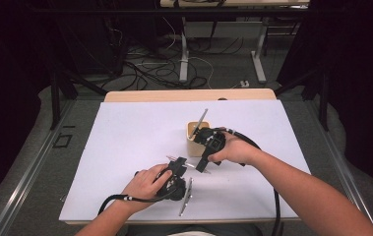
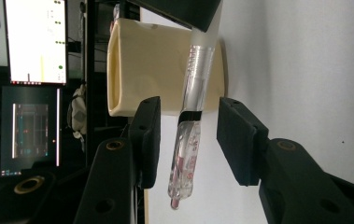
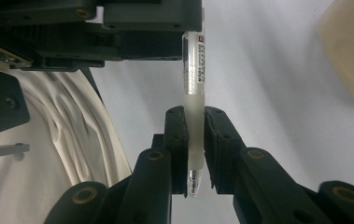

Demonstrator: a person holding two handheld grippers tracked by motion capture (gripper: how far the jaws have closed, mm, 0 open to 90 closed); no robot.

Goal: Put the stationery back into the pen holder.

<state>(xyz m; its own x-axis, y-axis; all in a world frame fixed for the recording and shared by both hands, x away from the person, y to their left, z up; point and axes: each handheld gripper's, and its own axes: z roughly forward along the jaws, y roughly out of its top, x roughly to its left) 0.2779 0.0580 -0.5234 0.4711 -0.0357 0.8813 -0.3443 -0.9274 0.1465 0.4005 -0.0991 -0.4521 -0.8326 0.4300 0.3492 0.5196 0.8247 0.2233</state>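
right gripper (image 3: pixel 195 154) clamps pen (image 3: pixel 194 70) | left gripper (image 2: pixel 188 140) agape around cap, untouched | pen's far end hidden

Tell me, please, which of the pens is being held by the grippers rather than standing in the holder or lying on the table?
The clear pen clamped in the right gripper, its cap between the left gripper's jaws; another stands in the cream holder, a third lies flat.

Lab or test room: monitors (image 2: pixel 34 42), cable tangle (image 1: pixel 144 69) on floor, adjustable table legs (image 1: pixel 184 59).
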